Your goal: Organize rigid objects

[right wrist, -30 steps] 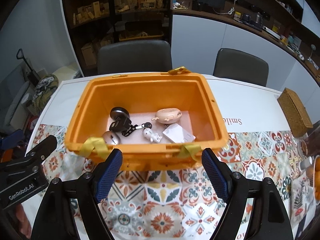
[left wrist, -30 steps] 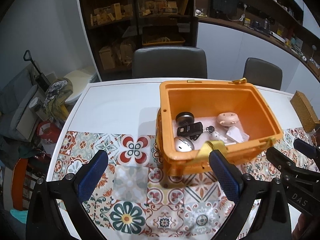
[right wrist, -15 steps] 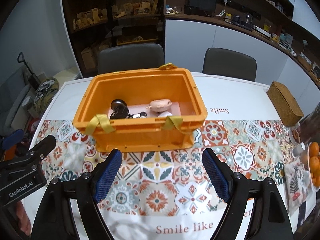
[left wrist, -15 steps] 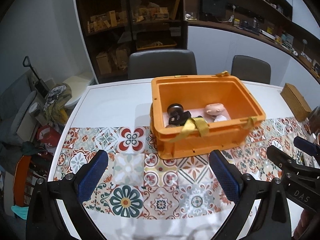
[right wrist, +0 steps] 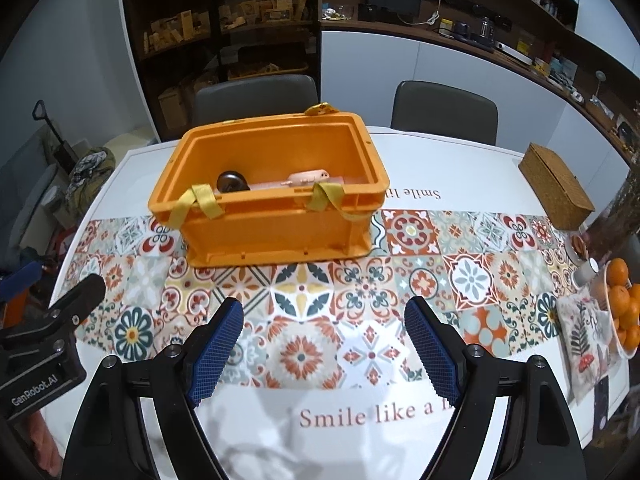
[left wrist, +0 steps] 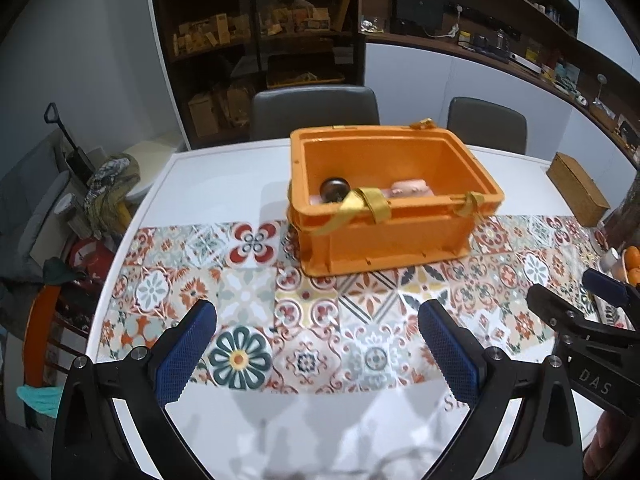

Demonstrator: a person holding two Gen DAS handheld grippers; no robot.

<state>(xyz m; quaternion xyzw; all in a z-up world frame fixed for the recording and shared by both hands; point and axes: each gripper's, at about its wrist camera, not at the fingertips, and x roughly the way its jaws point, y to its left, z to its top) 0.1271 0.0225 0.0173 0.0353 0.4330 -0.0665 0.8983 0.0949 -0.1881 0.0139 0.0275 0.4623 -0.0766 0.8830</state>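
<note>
The desk (right wrist: 460, 168) was white, with a band of patterned tiles printed across its middle. On that band, toward the far side, stood the orange crate (right wrist: 276, 224), its long axis running left to right across both views and yellow straps draped over its near rim. It lay straight ahead of both tongs and well apart from them; in the right wrist view it sat a little left of centre, in the left wrist view a little right of centre, so neither hand looked clearly nearer. A woven box (right wrist: 554, 188) sat off to the right, and a bowl of oranges (right wrist: 622, 300) at the right edge.

The left tongs (left wrist: 316, 350) were spread wide with nothing between the blue pads. The right tongs (right wrist: 324, 342) were spread likewise, empty.

Inside the crate a dark round object (right wrist: 231, 181) and a pinkish toy (right wrist: 306, 178) showed above the near wall; what else lay beneath was hidden, so the sorting was probably close to finished.

Readable writing: "Smile like a" on the desk's near edge, "GenRobot.AI" on the left tongs' body, and "DAS" on the right tongs' body.
</note>
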